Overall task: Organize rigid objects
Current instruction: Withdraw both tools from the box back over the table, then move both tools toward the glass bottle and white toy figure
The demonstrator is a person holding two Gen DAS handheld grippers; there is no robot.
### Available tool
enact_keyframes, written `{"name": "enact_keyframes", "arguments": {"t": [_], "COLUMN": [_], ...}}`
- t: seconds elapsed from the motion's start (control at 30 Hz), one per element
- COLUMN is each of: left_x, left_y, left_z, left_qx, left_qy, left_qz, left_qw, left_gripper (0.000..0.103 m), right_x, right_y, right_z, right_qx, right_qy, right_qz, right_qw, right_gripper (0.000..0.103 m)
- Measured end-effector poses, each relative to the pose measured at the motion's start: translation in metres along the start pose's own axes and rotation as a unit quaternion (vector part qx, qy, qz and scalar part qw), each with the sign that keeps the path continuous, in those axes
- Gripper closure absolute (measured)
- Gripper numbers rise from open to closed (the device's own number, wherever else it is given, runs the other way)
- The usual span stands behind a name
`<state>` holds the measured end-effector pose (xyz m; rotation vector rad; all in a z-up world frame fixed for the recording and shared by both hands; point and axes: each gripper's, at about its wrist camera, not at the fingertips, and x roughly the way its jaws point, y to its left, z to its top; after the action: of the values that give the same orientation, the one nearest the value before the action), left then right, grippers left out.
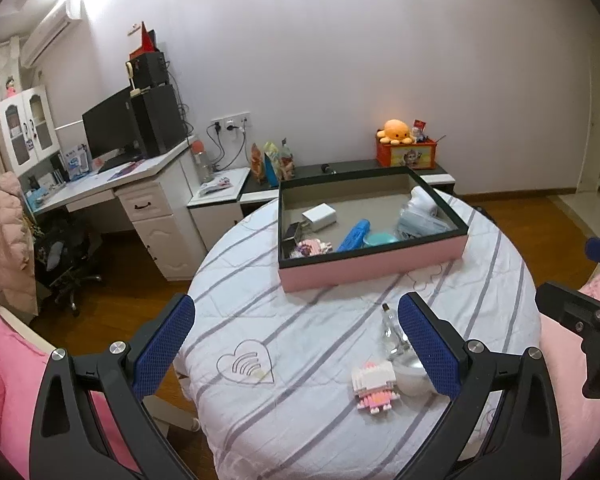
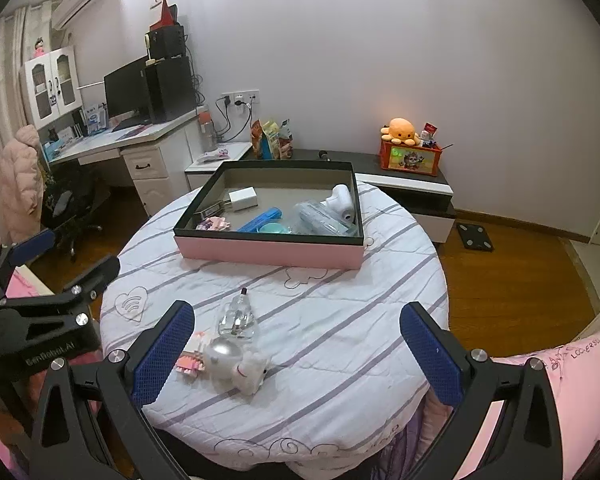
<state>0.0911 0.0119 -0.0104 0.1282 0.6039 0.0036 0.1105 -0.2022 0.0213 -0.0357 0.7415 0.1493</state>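
Observation:
A pink box (image 1: 376, 266) (image 2: 268, 252) with a dark rim sits at the far side of the round table; it holds a white charger (image 1: 319, 216) (image 2: 243, 199), a blue case (image 1: 353, 236) (image 2: 259, 219), a teal lid, plastic bags and other small items. Near the front lie a clear glass bottle (image 1: 390, 330) (image 2: 238, 318), a pink-and-white block figure (image 1: 374, 386) (image 2: 190, 356), a silver ball (image 2: 222, 354) and a small white plush (image 2: 252, 372). My left gripper (image 1: 296, 346) is open and empty, left of these. My right gripper (image 2: 298, 354) is open and empty above them.
The table has a white striped cloth (image 1: 300, 344) (image 2: 340, 320). Pink bedding (image 1: 4, 384) (image 2: 572, 392) flanks it. Behind stand a white desk (image 1: 140, 184), a low cabinet (image 2: 412, 184) with an orange box and plush octopus (image 2: 400, 130), and a scale (image 2: 474, 236) on the wood floor.

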Motion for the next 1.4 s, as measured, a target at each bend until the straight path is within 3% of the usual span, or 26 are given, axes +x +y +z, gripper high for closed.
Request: {"name": "enact_keyframes", "arguments": {"t": [0.1,0.9,1.1,1.4], "left_x": [-0.006,-0.001,0.008,0.043], "left_y": [-0.002,-0.001,-0.004,-0.002], "left_z": [-0.002,-0.005,-0.011,-0.039], "left_qx": [0.003,0.004,0.009,0.012], "left_qy": [-0.008,0.001,0.02,0.087], "left_qz": [0.014,0.016,0.009,-0.002], "left_qw": [0.9999,0.9999,0.9997,0.9961], "left_gripper": [0.0,0.0,0.0,0.0], "right_x": [0.0,0.006,0.013,0.051], "right_y": [0.0,0.002,0.008,0.032], "right_z": [-0.002,-0.005,-0.007,-0.028], "right_qx": [0.006,0.006,-0.008,-0.055], "right_qy": [0.0,0.017,0.03,0.098], "right_qz": [0.006,0.004,0.006,0.013], "right_qw": [1.0,1.0,1.0,0.994], "right_gripper": [0.0,0.0,0.0,0.0]}}
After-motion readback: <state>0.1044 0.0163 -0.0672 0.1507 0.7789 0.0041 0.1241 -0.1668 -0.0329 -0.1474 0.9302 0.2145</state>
